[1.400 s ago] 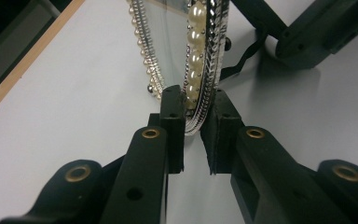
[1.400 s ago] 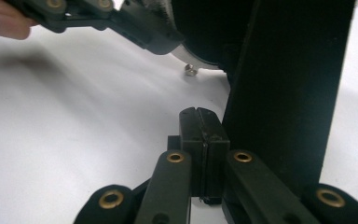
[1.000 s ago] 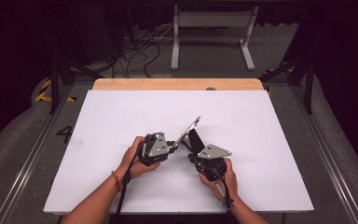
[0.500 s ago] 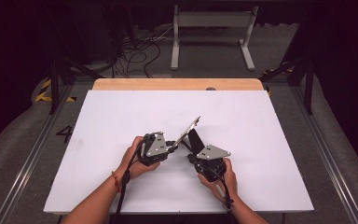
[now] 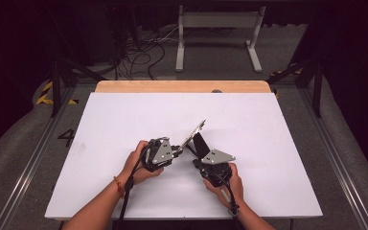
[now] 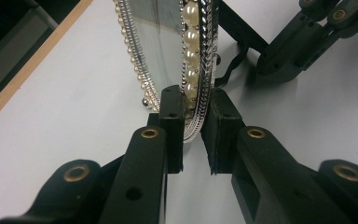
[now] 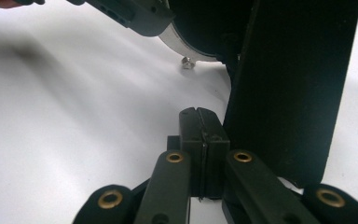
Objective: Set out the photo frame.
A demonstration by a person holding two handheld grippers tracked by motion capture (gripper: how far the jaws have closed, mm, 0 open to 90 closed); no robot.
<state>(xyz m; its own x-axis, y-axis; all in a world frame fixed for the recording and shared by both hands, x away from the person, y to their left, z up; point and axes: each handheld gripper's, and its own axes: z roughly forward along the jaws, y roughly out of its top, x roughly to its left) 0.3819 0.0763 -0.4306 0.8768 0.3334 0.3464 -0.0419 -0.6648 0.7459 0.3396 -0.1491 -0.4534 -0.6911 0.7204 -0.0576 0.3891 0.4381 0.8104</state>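
White covering spans the worktop (image 5: pixel 124 124), with a strip of bare wood along its far edge and dark floor with cables beyond. Near the middle of the worktop, toward the person's side, a small picture frame (image 5: pixel 195 135) stands tilted, its silver rim lined with pearls and a braided band.

Left tongs (image 5: pixel 176 151) approach the frame from the left. In the left gripper view, the two pads (image 6: pixel 173 109) close on the lower rim of the frame (image 6: pixel 193 74), one pad on each face, with the rim pinched between them. The jaws stand at a narrow setting, held apart by the thickness of the rim. The left hand (image 5: pixel 141 163) grips the body of the tool.

Right tongs (image 5: pixel 197 143) lie just to the right of the frame, behind it. In the right gripper view, the pads (image 7: pixel 200 126) meet flush with nothing between them. A flat black back stand (image 7: pixel 289 84) of the frame rises just beside them on the right; whether they touch cannot be told. A small metal foot (image 7: pixel 185 62) of the frame rests on the white surface. The right hand (image 5: pixel 225 179) holds its tool low, near the front edge.
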